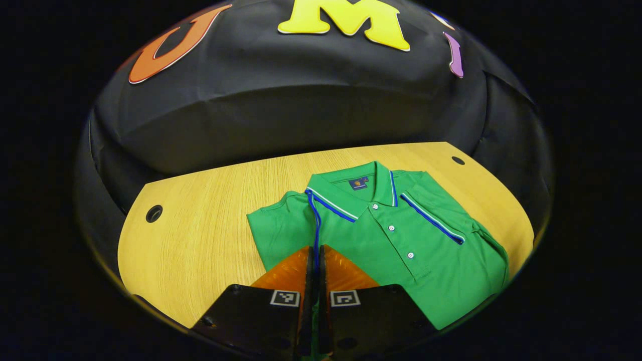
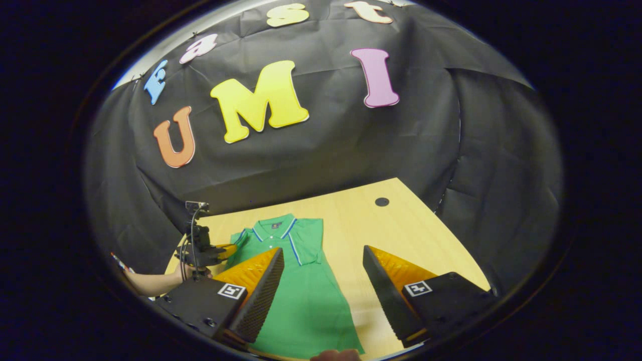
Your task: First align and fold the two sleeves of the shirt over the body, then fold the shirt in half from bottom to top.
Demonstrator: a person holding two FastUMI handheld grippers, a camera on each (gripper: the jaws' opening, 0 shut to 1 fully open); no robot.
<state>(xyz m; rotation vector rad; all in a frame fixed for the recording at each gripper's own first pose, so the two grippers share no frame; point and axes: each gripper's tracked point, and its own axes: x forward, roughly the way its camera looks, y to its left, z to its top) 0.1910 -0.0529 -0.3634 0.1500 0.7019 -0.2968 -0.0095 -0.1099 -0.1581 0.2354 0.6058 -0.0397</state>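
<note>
In the left gripper view the left gripper (image 1: 316, 255) has its fingers pressed together on a blue-edged fold of the shirt (image 1: 401, 250), which lies on the table (image 1: 200, 225) from 12 to 4 o'clock of the fingertips, collar (image 1: 351, 193) at 1 o'clock. In the right gripper view the right gripper (image 2: 323, 260) hangs with its fingers wide apart over the shirt's right edge and the table, collar at 11 o'clock, the left gripper at 9 o'clock. To land this sleeve well, I judge the pinched edge should be drawn flat across the body, parallel to the placket, and let go only once smooth.

left hand-held gripper (image 1: 316, 260): fingers closed | right hand-held gripper (image 2: 323, 273): fingers spread wide
</note>
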